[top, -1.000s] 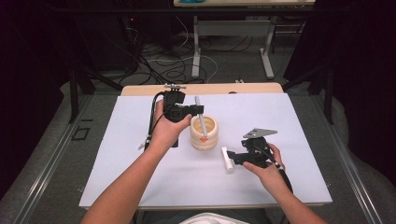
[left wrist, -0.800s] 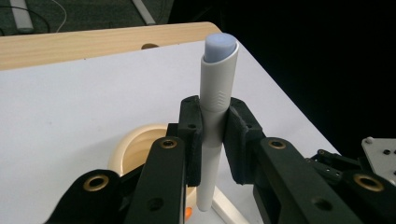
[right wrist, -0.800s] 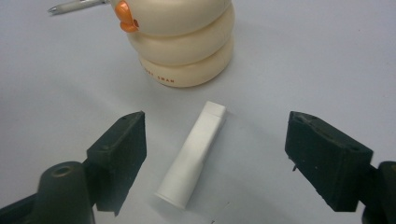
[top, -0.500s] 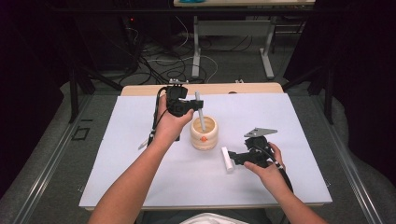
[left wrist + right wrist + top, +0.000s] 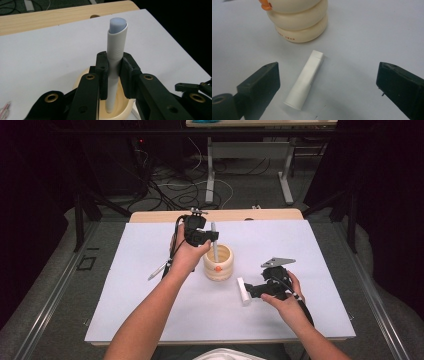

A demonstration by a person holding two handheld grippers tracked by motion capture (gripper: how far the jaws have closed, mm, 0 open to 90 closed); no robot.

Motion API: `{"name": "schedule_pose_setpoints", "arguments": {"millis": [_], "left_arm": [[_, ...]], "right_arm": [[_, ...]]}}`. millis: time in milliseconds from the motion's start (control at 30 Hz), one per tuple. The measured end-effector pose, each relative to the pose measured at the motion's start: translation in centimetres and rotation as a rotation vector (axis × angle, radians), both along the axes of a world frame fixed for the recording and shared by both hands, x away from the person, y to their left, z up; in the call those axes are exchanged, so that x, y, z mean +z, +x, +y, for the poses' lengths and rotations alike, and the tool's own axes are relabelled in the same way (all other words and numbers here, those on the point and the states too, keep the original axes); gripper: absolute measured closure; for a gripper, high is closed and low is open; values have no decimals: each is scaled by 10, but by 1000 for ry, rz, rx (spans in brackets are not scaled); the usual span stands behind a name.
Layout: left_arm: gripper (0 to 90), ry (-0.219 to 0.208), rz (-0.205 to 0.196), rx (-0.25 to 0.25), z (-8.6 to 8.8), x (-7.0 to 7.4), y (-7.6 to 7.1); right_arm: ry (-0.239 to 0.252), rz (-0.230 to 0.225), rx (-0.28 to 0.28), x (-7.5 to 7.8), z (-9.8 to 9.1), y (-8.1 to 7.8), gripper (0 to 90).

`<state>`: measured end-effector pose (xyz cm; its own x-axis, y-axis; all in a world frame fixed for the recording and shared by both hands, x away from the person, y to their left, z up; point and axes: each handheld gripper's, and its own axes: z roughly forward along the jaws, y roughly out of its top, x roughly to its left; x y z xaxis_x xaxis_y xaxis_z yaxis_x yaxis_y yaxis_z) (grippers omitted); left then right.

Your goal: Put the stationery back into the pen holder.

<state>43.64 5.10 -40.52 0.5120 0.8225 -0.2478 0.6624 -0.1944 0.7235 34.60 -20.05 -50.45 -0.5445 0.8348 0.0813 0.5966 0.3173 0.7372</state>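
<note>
My left gripper (image 5: 209,236) is shut on a grey pen (image 5: 214,242) and holds it upright. The pen's lower end reaches down inside a cream ribbed cup (image 5: 218,265). In the left gripper view both jaws clamp the pen (image 5: 115,50) at mid-length above the cup (image 5: 126,110). My right gripper (image 5: 251,291) lies low on the mat to the right of the cup, and its jaws have just been opening. A white cap (image 5: 307,77) lies flat on the mat between them, touched by neither pad.
A white mat (image 5: 125,295) covers the wooden table (image 5: 150,215). A thin pen-like item (image 5: 157,270) lies on the mat left of my left hand. The cup (image 5: 299,22) bears a small orange mark (image 5: 265,5). Cables and table legs fill the floor beyond.
My left gripper has sunk a little, lowering the pen into the cup. The right jaws have spread wide, and the white cap now lies free on the mat.
</note>
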Motion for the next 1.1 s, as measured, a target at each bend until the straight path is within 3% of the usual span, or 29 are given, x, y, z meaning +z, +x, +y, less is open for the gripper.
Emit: {"name": "schedule_pose_setpoints", "arguments": {"millis": [500, 900, 1100], "left_arm": [[784, 46, 55, 1, -5, -26, 6], [783, 44, 113, 8, -5, -42, 7], [766, 24, 116, 18, -3, -43, 7]], "right_arm": [[-8, 11, 5, -3, 1, 1, 5], [4, 27, 8, -3, 3, 0, 22], [1, 26, 12, -4, 3, 0, 30]]}}
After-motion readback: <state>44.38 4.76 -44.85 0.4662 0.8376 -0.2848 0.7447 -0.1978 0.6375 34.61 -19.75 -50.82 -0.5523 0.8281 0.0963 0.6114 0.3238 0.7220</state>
